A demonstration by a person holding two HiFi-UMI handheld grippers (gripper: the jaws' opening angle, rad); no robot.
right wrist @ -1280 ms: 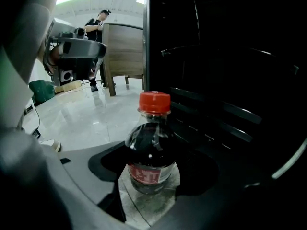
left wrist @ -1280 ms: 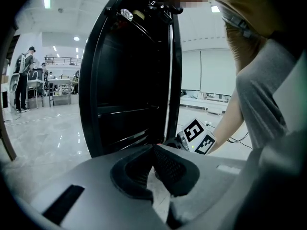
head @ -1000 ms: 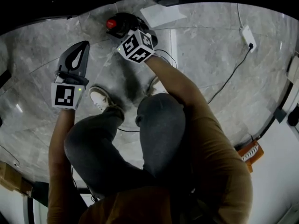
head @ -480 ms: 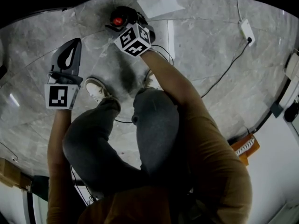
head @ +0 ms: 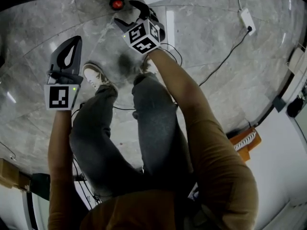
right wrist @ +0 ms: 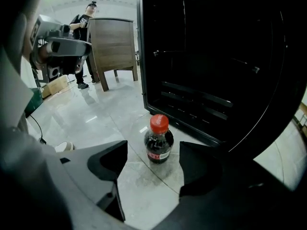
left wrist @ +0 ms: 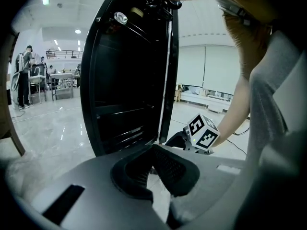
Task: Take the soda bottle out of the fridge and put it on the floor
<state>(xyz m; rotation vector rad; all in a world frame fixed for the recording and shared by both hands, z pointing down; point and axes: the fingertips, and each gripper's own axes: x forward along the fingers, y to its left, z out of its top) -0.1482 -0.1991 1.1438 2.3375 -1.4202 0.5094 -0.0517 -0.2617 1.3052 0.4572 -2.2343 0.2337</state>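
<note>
Largest, a grey marble floor (head: pixel 230 97), running up to the base of the fridge. Then the fridge (right wrist: pixel 216 56) itself: black, standing open, dark wire racks inside. Beside the fridge and farther back, a brown wooden cabinet (right wrist: pixel 112 42). Facing the fridge, a person's legs (head: pixel 144 128) in grey jeans, one pale shoe (head: pixel 95 75) planted on the marble.

Out from the fridge's front, the left gripper (left wrist: pixel 154 164), pointed at the open interior, jaws closed tip to tip on nothing. Nearer the fridge's base, the right gripper (head: pixel 128 14), low over the marble, jaws spread wide and gripping nothing.

Just in front of the fridge's lower edge, outside it, the soda bottle (right wrist: pixel 158 147). Stands upright on the floor, dark drink, red-and-white label. Sits in line with the right gripper's gap yet touches neither jaw, marble showing on both sides. Smallest, its red cap (right wrist: pixel 159 123), on the neck, level with the fridge's bottom rail in the right gripper view.
</note>
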